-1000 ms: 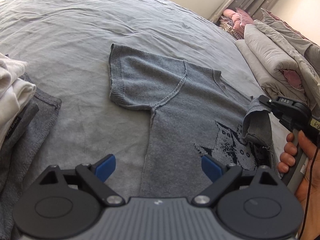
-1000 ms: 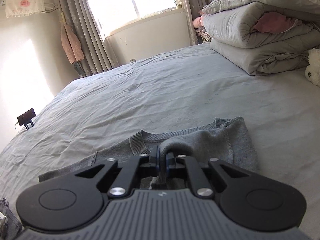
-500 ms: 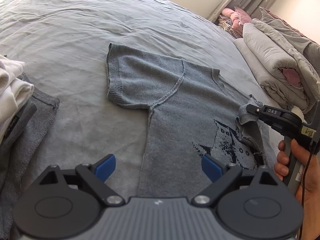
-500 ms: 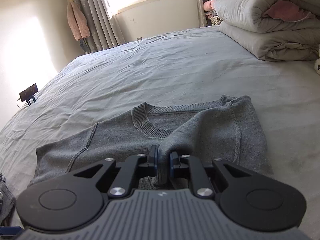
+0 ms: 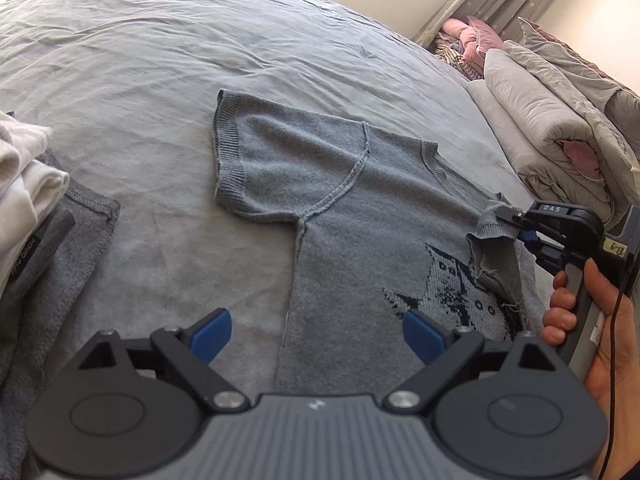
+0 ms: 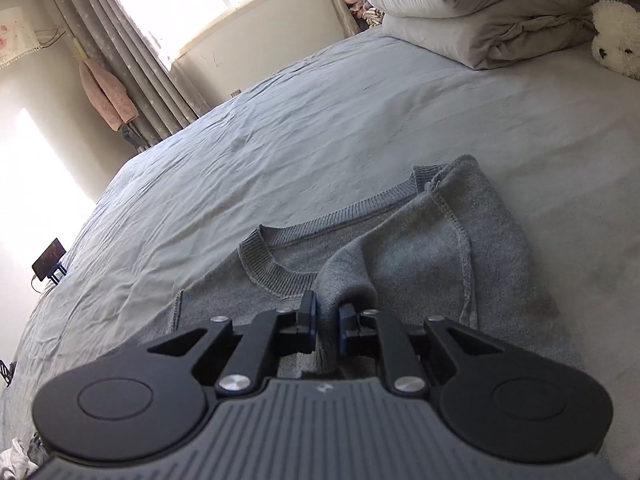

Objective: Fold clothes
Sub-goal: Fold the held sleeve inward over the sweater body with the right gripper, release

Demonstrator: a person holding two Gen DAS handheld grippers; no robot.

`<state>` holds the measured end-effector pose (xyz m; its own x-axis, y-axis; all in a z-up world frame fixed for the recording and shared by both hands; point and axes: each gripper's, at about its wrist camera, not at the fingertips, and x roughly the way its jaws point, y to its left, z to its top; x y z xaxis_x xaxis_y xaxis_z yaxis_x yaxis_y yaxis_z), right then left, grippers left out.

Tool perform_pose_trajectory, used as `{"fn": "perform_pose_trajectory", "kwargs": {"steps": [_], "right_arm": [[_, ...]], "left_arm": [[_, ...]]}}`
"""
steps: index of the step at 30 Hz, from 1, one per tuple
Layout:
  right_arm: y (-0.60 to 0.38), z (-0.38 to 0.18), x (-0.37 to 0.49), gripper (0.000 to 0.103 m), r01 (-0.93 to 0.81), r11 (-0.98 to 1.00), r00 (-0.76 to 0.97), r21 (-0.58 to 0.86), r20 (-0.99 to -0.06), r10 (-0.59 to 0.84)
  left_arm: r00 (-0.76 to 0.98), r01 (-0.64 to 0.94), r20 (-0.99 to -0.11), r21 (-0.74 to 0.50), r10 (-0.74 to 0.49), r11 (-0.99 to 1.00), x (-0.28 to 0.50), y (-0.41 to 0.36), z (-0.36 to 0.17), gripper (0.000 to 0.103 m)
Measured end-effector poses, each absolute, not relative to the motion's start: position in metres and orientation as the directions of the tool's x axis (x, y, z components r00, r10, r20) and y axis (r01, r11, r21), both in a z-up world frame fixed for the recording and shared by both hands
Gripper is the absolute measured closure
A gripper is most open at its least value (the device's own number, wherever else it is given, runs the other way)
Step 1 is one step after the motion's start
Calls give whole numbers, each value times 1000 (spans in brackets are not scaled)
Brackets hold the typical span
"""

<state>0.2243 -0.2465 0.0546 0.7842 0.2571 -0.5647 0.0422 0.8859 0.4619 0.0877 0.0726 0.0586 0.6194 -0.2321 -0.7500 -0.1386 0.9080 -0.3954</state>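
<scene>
Grey short-sleeved sweater (image 5: 344,216) spread flat on the grey bed (image 5: 200,52), near the middle, with a dark cat picture (image 5: 452,292) knitted on the front. One sleeve (image 5: 240,160) lying flat, pointing toward the far left corner of the bed. Other sleeve (image 6: 452,248) pulled up and folded over toward the ribbed neck hole (image 6: 280,264).

Right gripper (image 6: 327,316) pinched tight on that sleeve's cuff, blue pads pressed on the cloth from both sides. Same gripper seen from the left camera too (image 5: 516,228), held by a hand (image 5: 600,320) at the right edge of the bed, cuff hanging a little above the sweater.

Left gripper (image 5: 316,330) up over the bottom part of the sweater, blue pads far apart, nothing between them.

Pile of folded clothes (image 5: 36,208), white on grey, at the left edge of the bed. Rolled-up grey quilts (image 6: 488,12) stacked at the far right side. Fluffy white toy (image 6: 616,36) just beside them. Small dark phone on a stand (image 6: 50,266) at the far left edge.
</scene>
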Motion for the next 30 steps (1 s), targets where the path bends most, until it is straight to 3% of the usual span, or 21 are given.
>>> {"fn": "perform_pose_trajectory", "kwargs": {"steps": [2, 8, 10, 13, 15, 18, 21, 23, 25, 26, 30], "right_arm": [[-247, 63, 215, 61, 24, 895, 811, 446, -532, 243], [-243, 86, 190, 61, -86, 909, 856, 408, -436, 276], [-236, 86, 187, 61, -144, 909, 838, 391, -440, 322], [-213, 75, 188, 62, -182, 961, 802, 207, -534, 267], [-200, 62, 190, 74, -194, 978, 779, 80, -593, 203], [-189, 40, 196, 75, -180, 980, 774, -87, -627, 86], [-191, 26, 205, 75, -146, 978, 783, -147, -622, 23], [-191, 32, 200, 75, -165, 978, 795, -130, -605, 53], [-190, 40, 194, 96, -186, 976, 806, -110, -585, 88], [-190, 44, 191, 99, -197, 975, 811, -100, -575, 105], [-190, 59, 180, 98, -242, 968, 829, -61, -532, 174]], "left_arm": [[618, -138, -751, -395, -233, 908, 88, 72, 58, 10], [618, -136, -750, -397, -236, 908, 87, 71, 58, 10], [618, -135, -749, -398, -236, 907, 87, 71, 59, 10], [617, -135, -750, -399, -238, 907, 87, 71, 58, 10], [616, -135, -750, -400, -239, 907, 87, 71, 58, 10], [616, -133, -750, -401, -242, 906, 87, 72, 59, 10], [615, -133, -750, -402, -242, 906, 88, 72, 59, 10], [613, -132, -752, -400, -242, 907, 88, 71, 58, 10], [611, -132, -754, -398, -242, 908, 88, 71, 58, 10], [610, -134, -755, -398, -241, 908, 88, 71, 58, 10], [610, -136, -754, -403, -244, 905, 88, 71, 58, 10]]}}
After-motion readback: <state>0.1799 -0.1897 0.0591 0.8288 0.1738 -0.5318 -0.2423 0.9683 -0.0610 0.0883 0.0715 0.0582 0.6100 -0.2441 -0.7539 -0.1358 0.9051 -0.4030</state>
